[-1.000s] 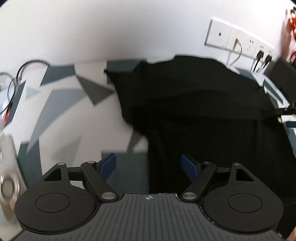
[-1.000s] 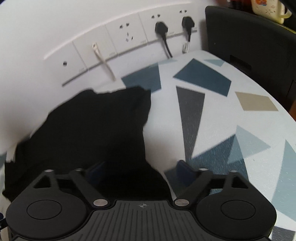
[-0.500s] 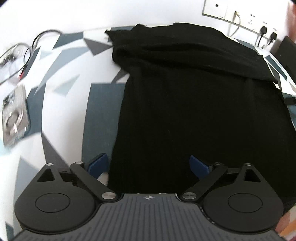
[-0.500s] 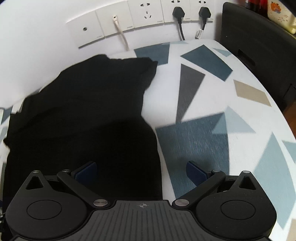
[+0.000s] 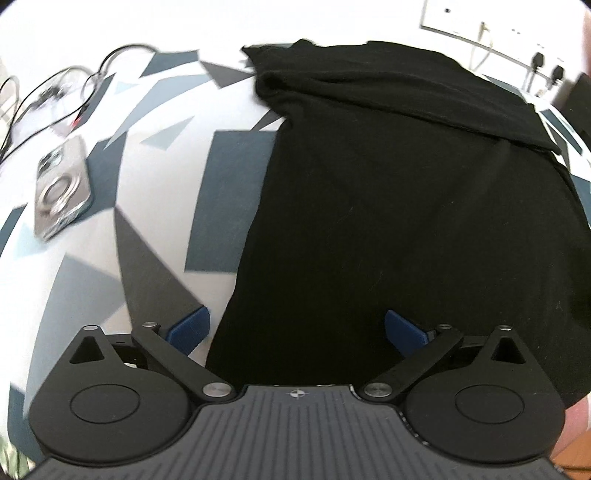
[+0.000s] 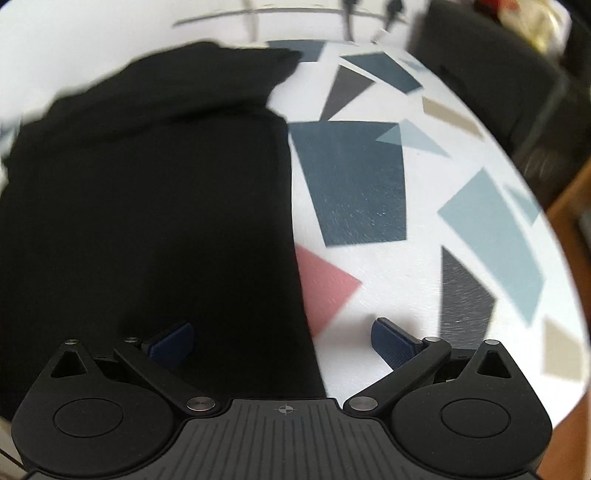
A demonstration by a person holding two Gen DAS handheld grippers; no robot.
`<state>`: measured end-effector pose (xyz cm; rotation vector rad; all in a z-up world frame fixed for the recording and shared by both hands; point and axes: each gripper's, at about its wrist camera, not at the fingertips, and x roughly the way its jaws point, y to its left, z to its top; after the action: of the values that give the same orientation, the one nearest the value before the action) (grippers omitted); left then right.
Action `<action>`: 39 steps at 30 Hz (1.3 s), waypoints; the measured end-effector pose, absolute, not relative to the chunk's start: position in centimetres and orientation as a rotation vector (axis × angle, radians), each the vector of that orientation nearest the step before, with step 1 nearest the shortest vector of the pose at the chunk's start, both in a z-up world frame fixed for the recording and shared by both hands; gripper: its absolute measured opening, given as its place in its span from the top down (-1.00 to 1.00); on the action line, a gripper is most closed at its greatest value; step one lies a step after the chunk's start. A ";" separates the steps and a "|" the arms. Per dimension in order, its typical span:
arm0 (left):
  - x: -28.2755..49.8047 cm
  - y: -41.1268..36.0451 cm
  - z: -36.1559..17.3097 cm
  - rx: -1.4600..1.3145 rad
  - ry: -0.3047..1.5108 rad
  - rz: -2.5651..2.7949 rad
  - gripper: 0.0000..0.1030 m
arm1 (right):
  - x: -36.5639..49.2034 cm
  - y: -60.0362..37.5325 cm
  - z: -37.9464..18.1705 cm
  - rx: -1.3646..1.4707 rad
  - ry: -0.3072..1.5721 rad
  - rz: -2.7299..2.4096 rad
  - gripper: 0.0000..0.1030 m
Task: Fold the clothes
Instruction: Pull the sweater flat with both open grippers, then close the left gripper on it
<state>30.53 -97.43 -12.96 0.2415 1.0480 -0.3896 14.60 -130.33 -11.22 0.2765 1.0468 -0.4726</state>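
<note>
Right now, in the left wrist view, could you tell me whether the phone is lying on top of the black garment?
No, the phone lies on the patterned tablecloth, well apart from the black garment.

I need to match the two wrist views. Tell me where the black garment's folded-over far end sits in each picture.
Left wrist: the folded-over far end of the black garment runs across the top centre and right.
Right wrist: the same fold lies top left, blurred.
Shared landmark: the wall sockets with black plugs behind the table.
</note>
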 end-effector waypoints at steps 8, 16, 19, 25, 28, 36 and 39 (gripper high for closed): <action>29.0 -97.1 -12.9 0.221 1.038 -0.361 -1.00 | 13.2 -129.1 -11.3 0.264 0.995 -0.493 -0.99; 28.7 -96.6 -13.1 0.255 1.022 -0.430 -1.00 | 12.8 -128.9 -11.4 0.268 0.996 -0.495 -0.99; 28.5 -96.1 -13.1 0.284 1.010 -0.494 -1.00 | 12.5 -128.9 -11.2 0.272 1.043 -0.469 -0.99; 28.0 -95.8 -12.8 0.290 0.988 -0.523 -0.84 | 9.5 -126.8 -11.1 0.219 0.986 -0.339 -0.53; 27.4 -96.2 -12.1 0.279 0.947 -0.546 0.18 | 9.3 -126.5 -10.6 0.240 0.948 -0.330 0.38; 26.2 -96.2 -12.0 0.283 0.922 -0.598 0.75 | 9.1 -127.0 -10.6 0.298 0.884 -0.321 0.79; 26.2 -96.1 -11.9 0.252 0.949 -0.573 0.76 | 8.7 -126.5 -10.8 0.274 0.861 -0.334 0.78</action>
<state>26.19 -96.12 -11.90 0.2524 0.9494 -0.5731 8.70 -126.52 -10.81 0.2738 0.8606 -0.3336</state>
